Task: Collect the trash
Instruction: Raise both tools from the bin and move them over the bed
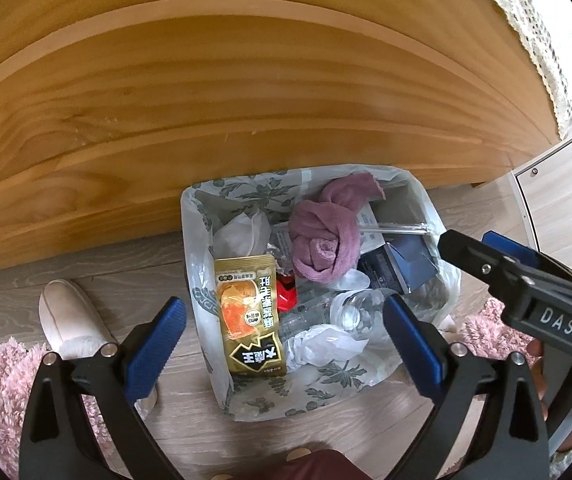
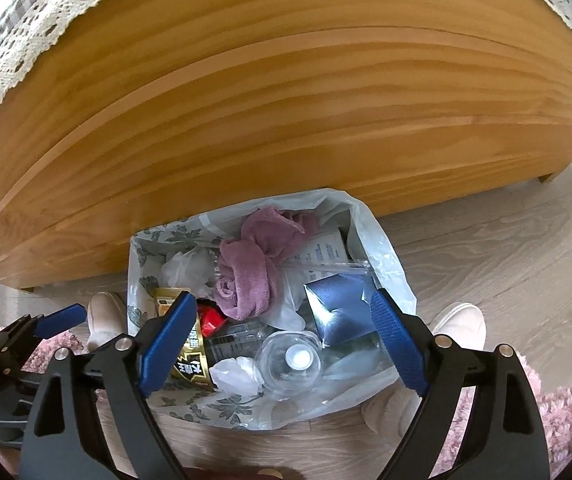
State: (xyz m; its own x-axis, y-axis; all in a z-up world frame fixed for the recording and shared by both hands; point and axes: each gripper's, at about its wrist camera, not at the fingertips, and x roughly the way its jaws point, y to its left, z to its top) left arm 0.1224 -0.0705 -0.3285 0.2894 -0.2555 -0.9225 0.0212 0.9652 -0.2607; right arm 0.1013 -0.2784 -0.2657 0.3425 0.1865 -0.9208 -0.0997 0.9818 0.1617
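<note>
One lined trash bin [image 1: 206, 216] stood on the floor against a wooden bed frame [image 1: 246, 100], holding one gold snack packet [image 1: 248, 312], one purple cloth [image 1: 322, 236], one clear bottle [image 2: 292, 360] and one blue box [image 2: 338, 308]. Above it, the left gripper [image 1: 282, 344] and right gripper [image 2: 282, 344] both gaped wide, holding nothing.

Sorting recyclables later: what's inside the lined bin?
Bin holds a purple cloth, gold snack packet, clear bottle, blue box, red scrap and tissues. Anything underneath is hidden.
</note>
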